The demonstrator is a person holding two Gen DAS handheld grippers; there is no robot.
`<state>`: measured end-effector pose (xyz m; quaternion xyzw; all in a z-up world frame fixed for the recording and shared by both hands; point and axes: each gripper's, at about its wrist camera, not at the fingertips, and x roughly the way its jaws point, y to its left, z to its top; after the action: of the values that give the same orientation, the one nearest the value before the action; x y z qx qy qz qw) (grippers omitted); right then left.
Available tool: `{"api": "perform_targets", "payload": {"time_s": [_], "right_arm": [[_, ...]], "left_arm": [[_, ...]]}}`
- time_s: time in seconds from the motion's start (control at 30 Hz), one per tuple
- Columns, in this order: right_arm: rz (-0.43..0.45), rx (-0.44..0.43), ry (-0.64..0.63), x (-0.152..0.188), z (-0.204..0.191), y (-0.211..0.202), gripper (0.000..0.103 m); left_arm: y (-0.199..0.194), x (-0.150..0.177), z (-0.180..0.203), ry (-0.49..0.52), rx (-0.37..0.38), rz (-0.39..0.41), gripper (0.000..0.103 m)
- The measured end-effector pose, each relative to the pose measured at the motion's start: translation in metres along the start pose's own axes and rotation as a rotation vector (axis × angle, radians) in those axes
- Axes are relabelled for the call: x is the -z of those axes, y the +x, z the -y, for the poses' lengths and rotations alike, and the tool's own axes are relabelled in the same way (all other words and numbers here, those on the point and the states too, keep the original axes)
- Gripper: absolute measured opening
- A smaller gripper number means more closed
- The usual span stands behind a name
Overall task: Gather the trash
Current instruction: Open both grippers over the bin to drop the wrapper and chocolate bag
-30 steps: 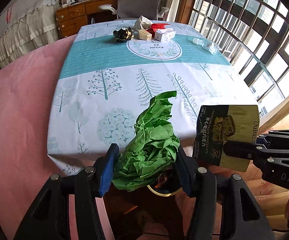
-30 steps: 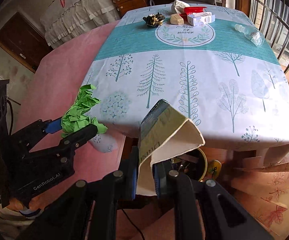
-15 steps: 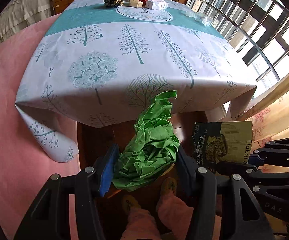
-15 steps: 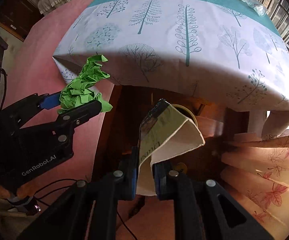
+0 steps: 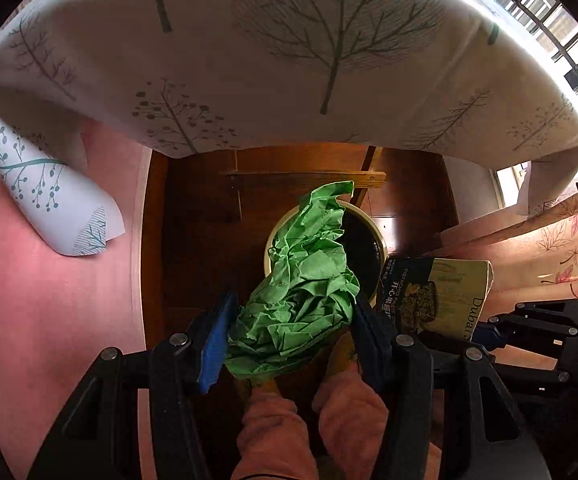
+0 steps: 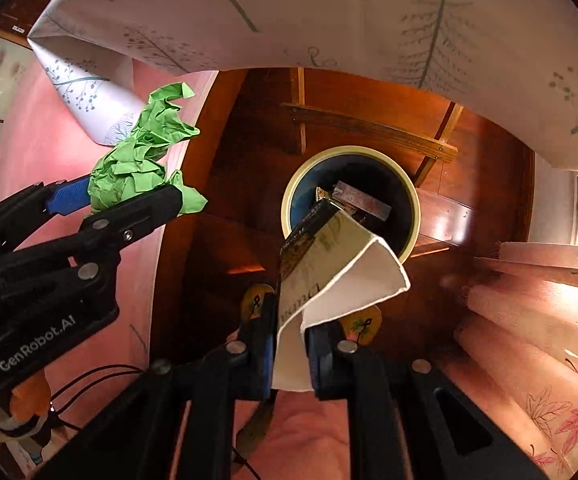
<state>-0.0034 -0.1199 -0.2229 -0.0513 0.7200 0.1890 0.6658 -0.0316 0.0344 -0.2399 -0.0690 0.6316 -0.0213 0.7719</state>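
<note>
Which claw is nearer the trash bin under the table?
Hard to call; perhaps the right. The right claw holds its flattened box over the bin rim; the left claw holds green paper overlapping the bin's near side.

Crumpled green paper [image 5: 301,300]: matt, sharply creased. Flattened carton [image 6: 329,268]: printed card, dark and gold outside with a slight sheen, plain white matt inside. Bin [image 6: 409,216]: smooth cream rim, dark interior. Tablecloth [image 5: 289,60]: smooth, faintly glossy sheet printed with trees. Floor [image 6: 249,184]: polished reddish wood, reflective. Gripper fingers [image 5: 213,344]: matt black plastic, ribbed blue pads, metal rivets.
</note>
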Motion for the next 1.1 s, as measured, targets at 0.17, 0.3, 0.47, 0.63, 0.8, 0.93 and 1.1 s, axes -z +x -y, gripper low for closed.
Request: {"api": "perform_targets", "payload": {"time_s": [0.17,0.3,0.47,0.63,0.8,0.93,1.1], "right_arm": [[-0.021,-0.010,0.012,-0.007,0.020,0.051,0.013],[-0.017,-0.003,0.020,-0.014,0.038,0.089,0.014],[-0.008,0.005,0.106,-0.022,0.065,0.128,0.014],[0.003,-0.026,0.194,-0.029,0.089,0.154,0.015],[0.009,-0.027,0.243,-0.035,0.103,0.175,0.019],[0.001,-0.043,0.294,-0.036,0.116,0.188,0.020],[0.014,-0.047,0.352,-0.029,0.128,0.188,0.047]], "left_arm": [[0.049,-0.005,-0.004,-0.037,-0.006,-0.018,0.054],[0.090,-0.009,-0.001,-0.038,-0.007,-0.022,0.054],[0.142,-0.008,0.005,-0.019,0.001,-0.050,0.054],[0.185,-0.012,0.013,-0.004,0.003,-0.091,0.054],[0.205,-0.014,0.020,0.024,0.000,-0.100,0.056],[0.213,-0.017,0.024,0.032,0.025,-0.094,0.060],[0.215,-0.020,0.022,0.038,0.019,-0.089,0.081]]}}
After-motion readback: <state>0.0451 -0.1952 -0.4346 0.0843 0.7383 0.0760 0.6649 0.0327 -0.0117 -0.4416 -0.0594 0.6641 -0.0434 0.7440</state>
